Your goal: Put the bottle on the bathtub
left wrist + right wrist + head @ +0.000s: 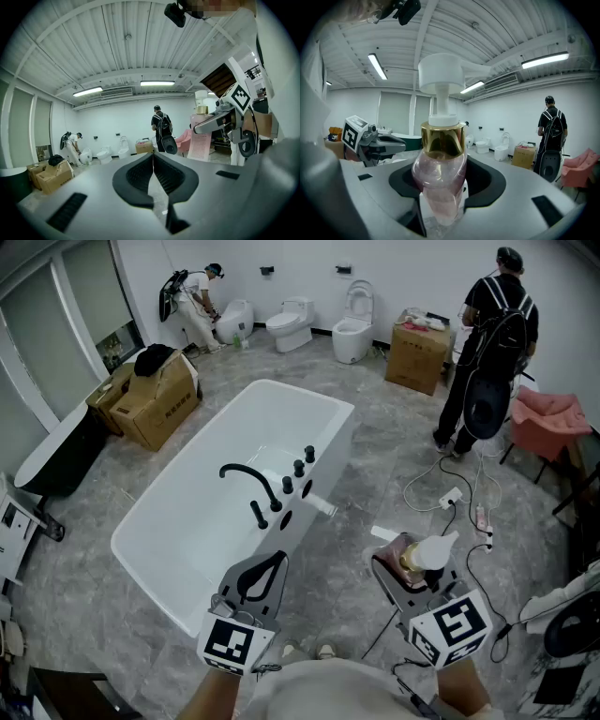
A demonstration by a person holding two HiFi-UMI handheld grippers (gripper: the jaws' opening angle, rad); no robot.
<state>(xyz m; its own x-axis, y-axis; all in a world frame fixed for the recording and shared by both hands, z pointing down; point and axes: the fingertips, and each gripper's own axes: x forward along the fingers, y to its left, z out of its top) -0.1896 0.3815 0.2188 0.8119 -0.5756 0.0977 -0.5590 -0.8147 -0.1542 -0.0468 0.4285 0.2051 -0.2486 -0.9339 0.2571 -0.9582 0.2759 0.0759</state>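
A pink pump bottle (440, 178) with a gold collar and white pump head is clamped in my right gripper (443, 197). In the head view the bottle (415, 559) hangs over the grey floor, right of the white bathtub (178, 521). The tub's near rim carries a black curved tap (248, 479) and several black knobs. My left gripper (261, 579) is shut with nothing in it, its tips over the tub's near right edge. In the left gripper view the jaws (152, 176) meet, and the bottle (202, 136) shows at the right.
Cardboard boxes (155, 395) stand left of the tub and another box (417, 352) at the back. Toilets (352, 329) line the far wall. A person (492, 348) stands at the right near a pink chair (548, 423). Cables (459, 498) lie on the floor.
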